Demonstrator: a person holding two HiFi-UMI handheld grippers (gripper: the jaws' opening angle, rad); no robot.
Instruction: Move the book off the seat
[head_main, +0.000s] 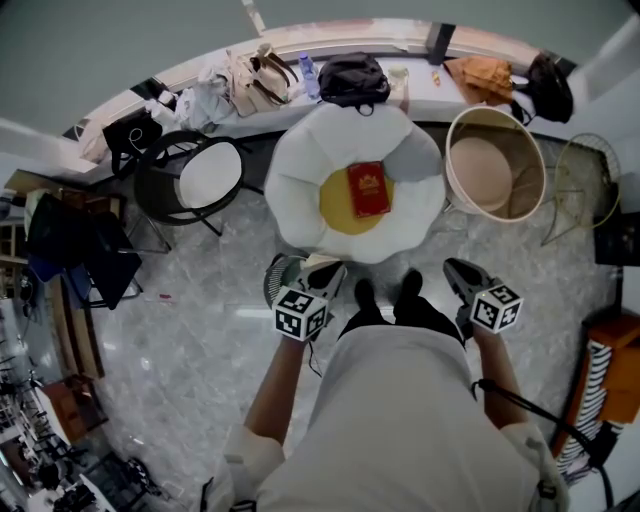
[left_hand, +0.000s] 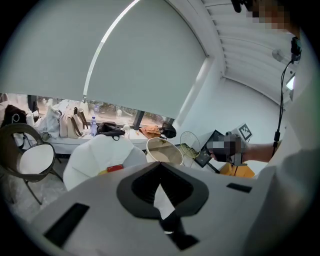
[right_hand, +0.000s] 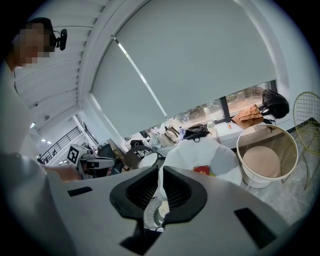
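A red book (head_main: 368, 189) lies flat on the yellow middle of a white petal-shaped seat (head_main: 300, 190), straight ahead of the person's feet. Both grippers hang low in front of the person, short of the seat and apart from the book. My left gripper (head_main: 322, 270) is shut with nothing between its jaws, near the seat's front left edge. On the other side my right gripper (head_main: 452, 266) is shut and empty too. In the left gripper view the book (left_hand: 115, 168) and seat (left_hand: 95, 150) show beyond the closed left gripper (left_hand: 160, 166). The right gripper view shows the book (right_hand: 201, 170) past the closed right gripper (right_hand: 160, 172).
A round beige tub (head_main: 495, 165) stands right of the seat, with a wire basket (head_main: 585, 185) beyond it. Left of the seat is a black chair with a white pad (head_main: 205, 175). Several bags (head_main: 352, 78) line the window ledge behind. An orange rack (head_main: 615, 375) stands at the far right.
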